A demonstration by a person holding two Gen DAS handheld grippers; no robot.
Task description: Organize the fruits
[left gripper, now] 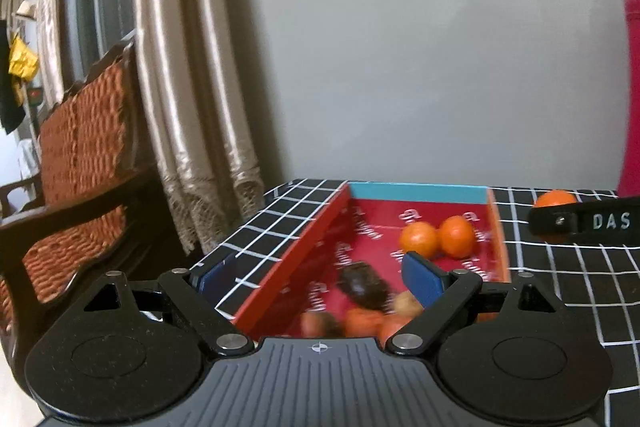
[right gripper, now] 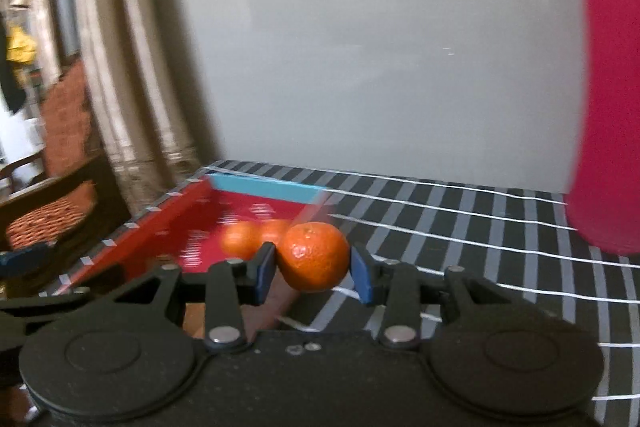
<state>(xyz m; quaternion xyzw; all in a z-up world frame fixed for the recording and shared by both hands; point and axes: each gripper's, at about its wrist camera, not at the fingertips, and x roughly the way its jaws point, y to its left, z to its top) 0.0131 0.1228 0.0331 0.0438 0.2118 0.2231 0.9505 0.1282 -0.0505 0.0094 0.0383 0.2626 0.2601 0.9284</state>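
A red box (left gripper: 316, 227) with a blue far wall stands on the black checked tablecloth. Two mandarins (left gripper: 418, 239) lie together near its far end. A dark fruit (left gripper: 362, 285) and several blurred orange and brown fruits (left gripper: 360, 321) lie at its near end. My left gripper (left gripper: 320, 277) is open and straddles the box's left wall, one pad outside and one inside, touching nothing. My right gripper (right gripper: 314, 271) is shut on a mandarin (right gripper: 314, 255), lifted just right of the box (right gripper: 264, 187). In the left wrist view that mandarin (left gripper: 554, 197) peeks over a black part marked DAS.
A tall red container (right gripper: 608, 107) stands at the table's back right, close to my right gripper. A grey wall runs behind the table. To the left, past the table edge, hang curtains (left gripper: 192, 107) beside a wooden chair with a woven back (left gripper: 80, 147).
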